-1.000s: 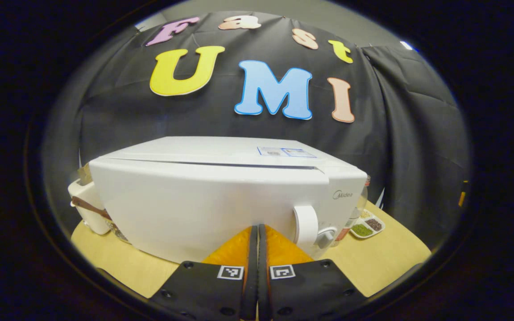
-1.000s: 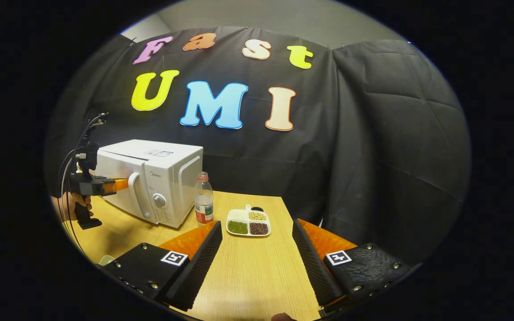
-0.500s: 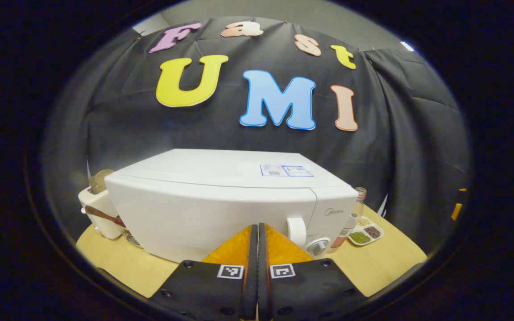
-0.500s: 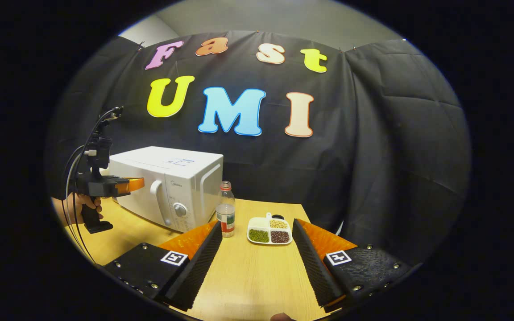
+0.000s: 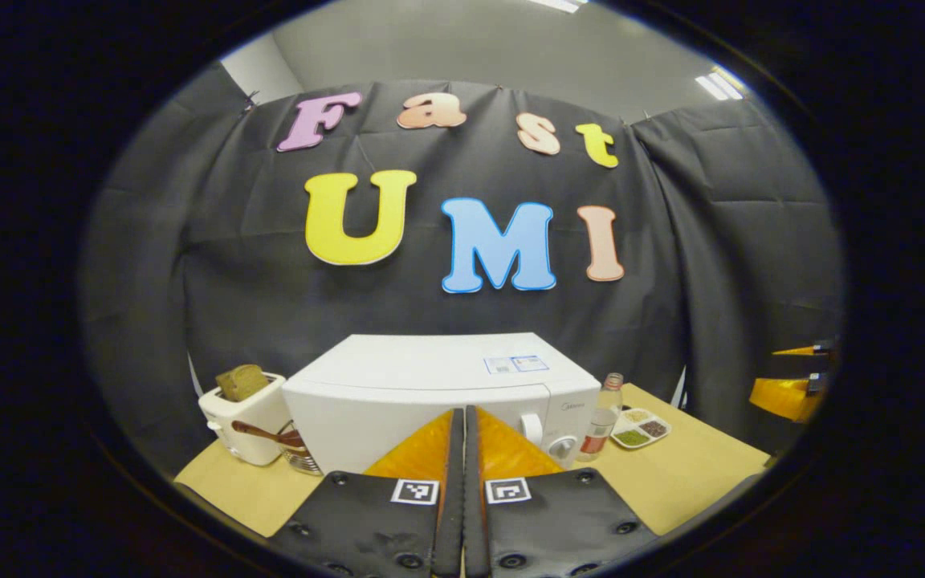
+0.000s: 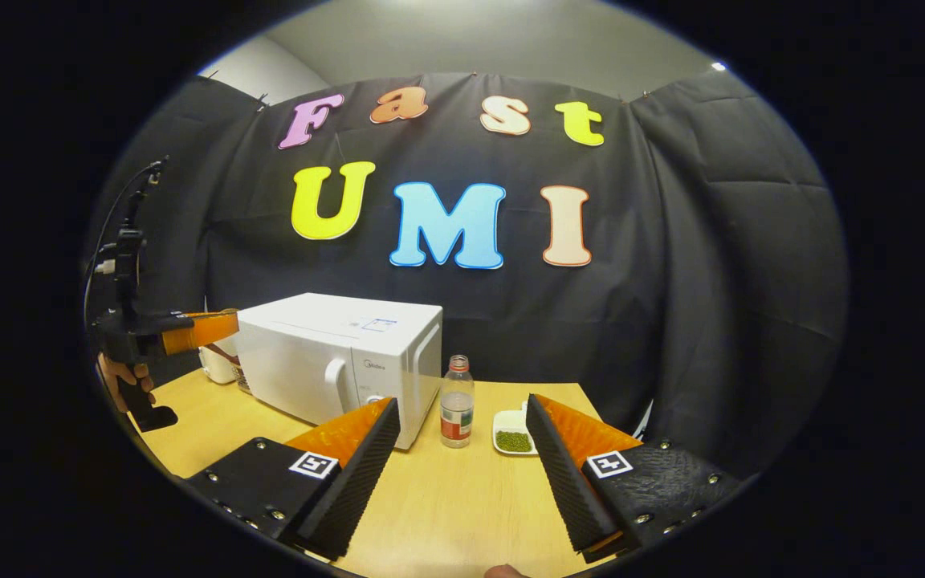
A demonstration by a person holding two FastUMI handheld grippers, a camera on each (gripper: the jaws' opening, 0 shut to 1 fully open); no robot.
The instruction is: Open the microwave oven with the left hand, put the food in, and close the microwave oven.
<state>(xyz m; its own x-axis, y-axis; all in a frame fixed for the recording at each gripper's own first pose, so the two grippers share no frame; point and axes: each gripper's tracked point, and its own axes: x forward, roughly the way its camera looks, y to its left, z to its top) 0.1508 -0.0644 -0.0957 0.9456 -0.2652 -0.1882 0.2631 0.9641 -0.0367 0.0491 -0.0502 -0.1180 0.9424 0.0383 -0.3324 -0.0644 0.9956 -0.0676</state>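
Facing the shut microwave, left gripper jaws pressed together.

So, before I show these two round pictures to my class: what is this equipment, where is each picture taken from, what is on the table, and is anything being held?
There is no robot here. A person holds a two-finger gripper in each hand, and a fisheye camera rides on each one. The left gripper view looks along the left gripper, fingers pressed together on nothing. The right gripper view looks along the right gripper, fingers wide apart and empty; it also shows the left one farther off, with the hand holding it. On the wooden table stand a closed white microwave oven, a bottle, a divided food tray and a toaster with bread.
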